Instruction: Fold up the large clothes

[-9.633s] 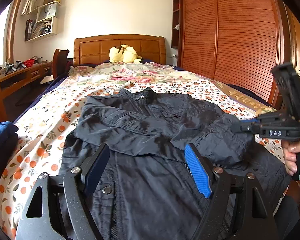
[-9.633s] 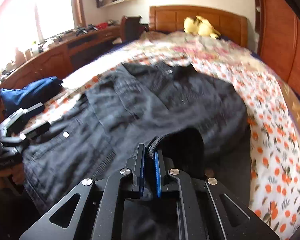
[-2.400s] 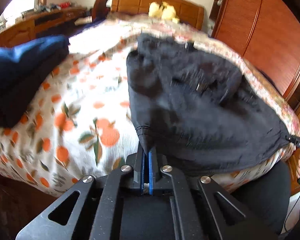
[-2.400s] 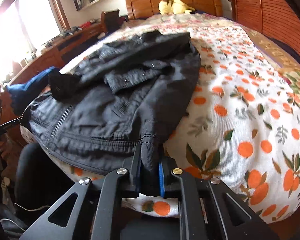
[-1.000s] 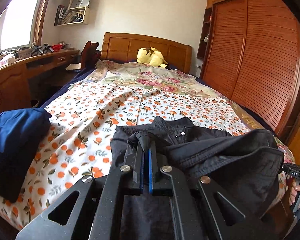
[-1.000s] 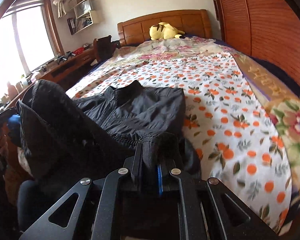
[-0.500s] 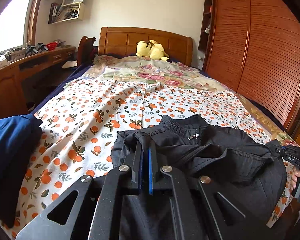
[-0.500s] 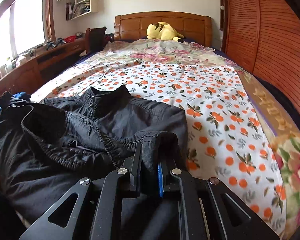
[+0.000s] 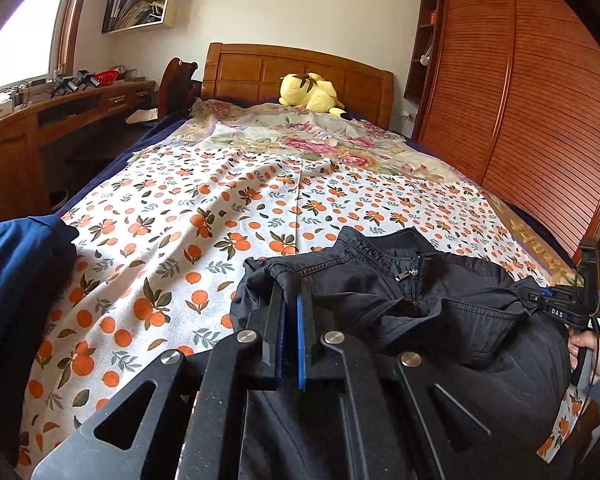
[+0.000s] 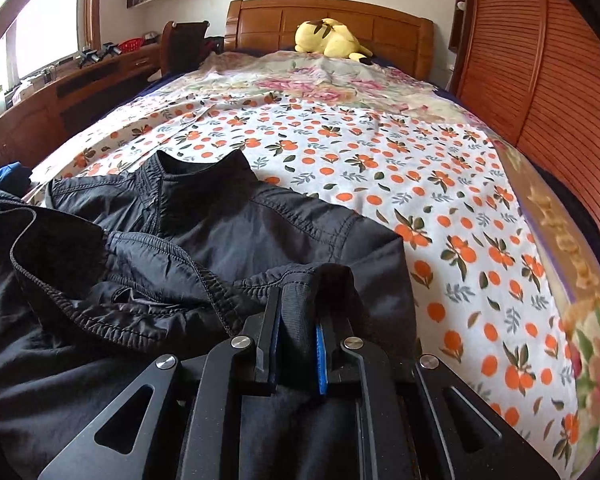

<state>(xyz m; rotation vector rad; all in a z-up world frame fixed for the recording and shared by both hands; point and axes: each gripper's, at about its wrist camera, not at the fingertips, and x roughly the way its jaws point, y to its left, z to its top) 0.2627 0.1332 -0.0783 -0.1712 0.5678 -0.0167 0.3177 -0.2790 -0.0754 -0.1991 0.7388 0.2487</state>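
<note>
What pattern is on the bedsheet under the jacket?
Orange fruits with green leaves on white bedsheet; clearest in the right wrist view.

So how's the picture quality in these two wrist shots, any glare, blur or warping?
Left wrist view: sharp, window blown out white, slatted wooden wardrobe bowed by the fisheye. Right wrist view: window glare too, soft blur on the floral bedspread at the right edge, black jacket crisp.

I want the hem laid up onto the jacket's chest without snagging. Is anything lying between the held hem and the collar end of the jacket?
Nothing visible does. The left gripper and right gripper each pinch the hem of the black jacket, and only the jacket's own chest and zipper pull lie before the collar.
</note>
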